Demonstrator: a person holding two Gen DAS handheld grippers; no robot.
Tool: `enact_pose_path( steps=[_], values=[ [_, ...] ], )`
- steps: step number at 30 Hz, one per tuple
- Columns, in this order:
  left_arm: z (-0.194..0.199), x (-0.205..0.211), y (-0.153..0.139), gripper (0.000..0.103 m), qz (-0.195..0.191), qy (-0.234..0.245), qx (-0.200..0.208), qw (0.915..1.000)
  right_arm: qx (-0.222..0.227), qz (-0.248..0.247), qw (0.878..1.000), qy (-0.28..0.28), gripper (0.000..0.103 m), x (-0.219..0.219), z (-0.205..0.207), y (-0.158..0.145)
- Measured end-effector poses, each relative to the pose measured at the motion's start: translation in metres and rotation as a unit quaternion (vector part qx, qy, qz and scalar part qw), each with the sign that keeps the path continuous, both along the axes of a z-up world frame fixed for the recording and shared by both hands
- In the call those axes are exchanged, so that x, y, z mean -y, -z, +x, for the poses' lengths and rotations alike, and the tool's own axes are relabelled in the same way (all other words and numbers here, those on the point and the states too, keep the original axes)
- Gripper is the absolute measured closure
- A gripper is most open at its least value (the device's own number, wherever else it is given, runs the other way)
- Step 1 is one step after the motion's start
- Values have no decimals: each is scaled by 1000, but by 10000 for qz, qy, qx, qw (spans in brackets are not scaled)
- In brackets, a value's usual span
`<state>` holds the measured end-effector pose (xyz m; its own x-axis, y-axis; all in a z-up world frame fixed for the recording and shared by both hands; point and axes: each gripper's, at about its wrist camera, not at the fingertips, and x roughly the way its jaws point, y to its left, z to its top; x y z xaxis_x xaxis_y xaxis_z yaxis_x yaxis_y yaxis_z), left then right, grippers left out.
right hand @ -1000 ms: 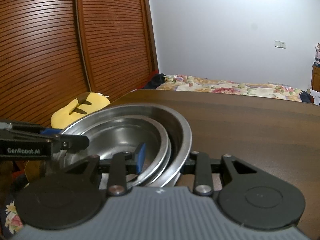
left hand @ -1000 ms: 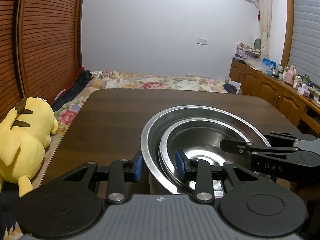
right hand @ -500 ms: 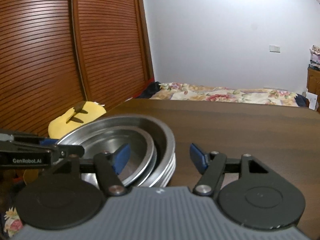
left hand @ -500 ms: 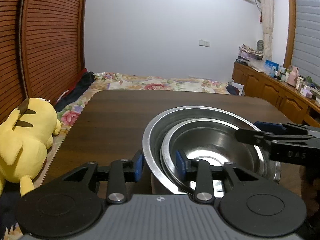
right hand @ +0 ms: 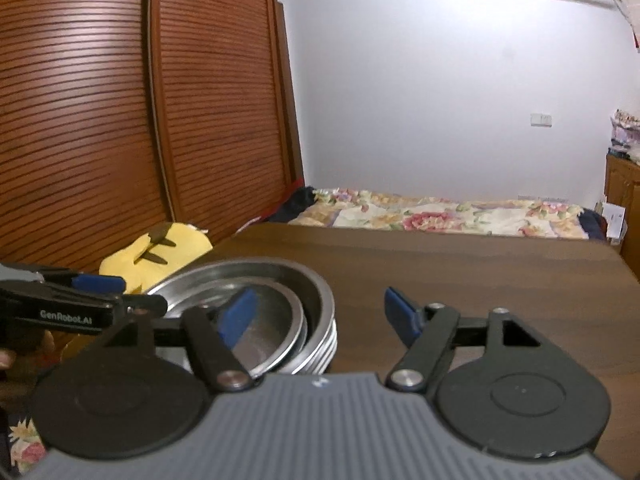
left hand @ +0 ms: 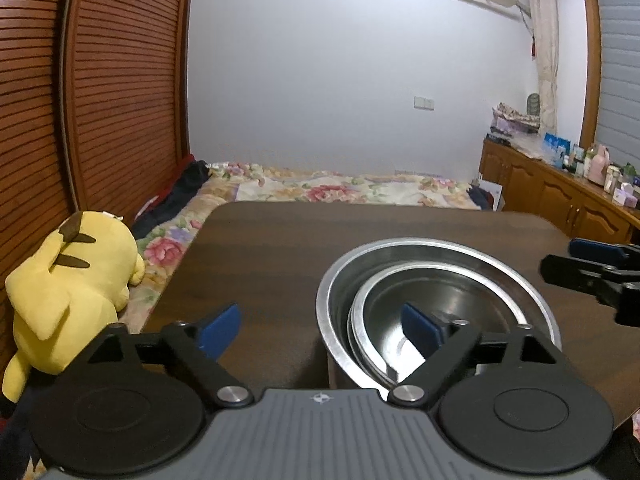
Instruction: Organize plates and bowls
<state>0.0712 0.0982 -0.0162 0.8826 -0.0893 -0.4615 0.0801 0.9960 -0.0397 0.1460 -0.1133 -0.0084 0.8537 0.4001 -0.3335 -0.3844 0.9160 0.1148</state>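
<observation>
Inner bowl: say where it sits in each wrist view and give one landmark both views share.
Left wrist view: inner bowl lies lower right of centre, nested in the outer bowl, behind the left gripper.
Right wrist view: inner bowl lies lower left of centre, partly behind a blue pad.
Shared landmark: yellow plush, left of the table.

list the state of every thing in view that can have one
large round steel bowl: upright on the dark wooden table, released
smaller steel bowl: nested inside the large one, off-centre
left gripper: open, jaws just widened, straddling the bowls' near rim without touching
right gripper: open, jaws just widened, either side of the stack's rim, gripping nothing
yellow plush toy: lying on the floral bed beside the table
</observation>
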Motion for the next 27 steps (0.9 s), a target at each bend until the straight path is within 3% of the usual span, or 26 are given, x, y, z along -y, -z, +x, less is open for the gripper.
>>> enact_pose_path(
  steps=[2,7,20,27],
  values=[
    [-3,1,-4,0,11,-5,97,10000,149,-16,9999,25,15,2,-4,-5],
    [-5,6,-12,0,33,82,151,9998,356,7,9993,71,0,9,-12,-15],
    [-20,30,-32,0,313,-237,434,9983,316,-204,9973,635,0,15,-31,-28],
    [-37,49,-38,0,109,39,443,9989,170,-115,9947,1012,0,29,-49,-29]
  ],
)
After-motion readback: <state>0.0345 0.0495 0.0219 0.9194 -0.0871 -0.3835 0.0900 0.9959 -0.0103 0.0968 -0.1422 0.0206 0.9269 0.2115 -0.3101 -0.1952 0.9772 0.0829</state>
